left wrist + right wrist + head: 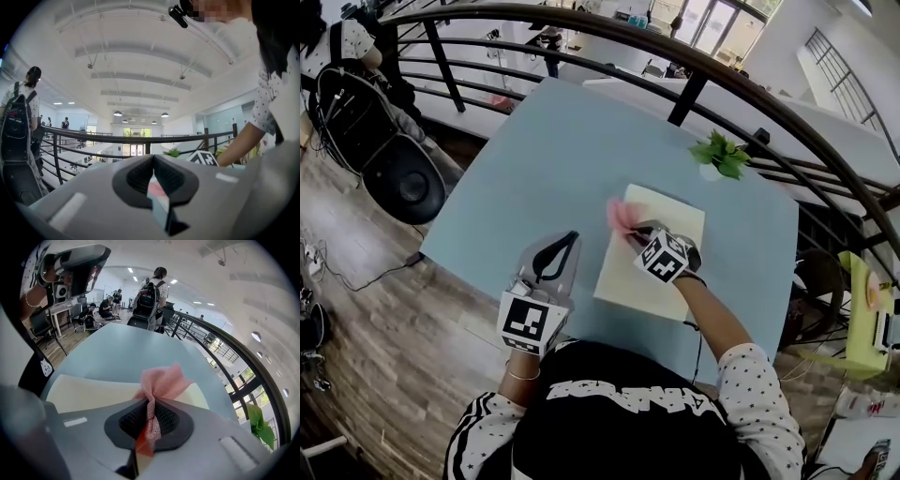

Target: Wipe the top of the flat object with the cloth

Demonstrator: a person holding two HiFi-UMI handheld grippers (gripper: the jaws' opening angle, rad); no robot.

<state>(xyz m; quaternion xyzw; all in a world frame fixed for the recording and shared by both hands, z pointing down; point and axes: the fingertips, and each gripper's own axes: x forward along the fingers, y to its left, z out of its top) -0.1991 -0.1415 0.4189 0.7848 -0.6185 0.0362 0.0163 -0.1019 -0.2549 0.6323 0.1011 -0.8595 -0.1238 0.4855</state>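
A cream flat board (649, 265) lies on the light blue table (534, 159), right of centre. A pink cloth (620, 216) rests on the board's far left corner, pinched in my right gripper (634, 231), which is shut on it. In the right gripper view the cloth (165, 380) bunches out beyond the jaws of the right gripper (149, 405), over the board (89, 391). My left gripper (573, 235) is shut and holds nothing. It hovers left of the board near the table's front edge. In the left gripper view the left gripper (153, 163) points out level over the railing.
A small green plant (719, 157) in a white pot stands beyond the board's far right corner. A curved black railing (694, 84) runs round the table's far side. A black chair (394, 173) stands at the left and a green stand (861, 314) at the right. A person with a backpack (150, 296) stands beyond the table.
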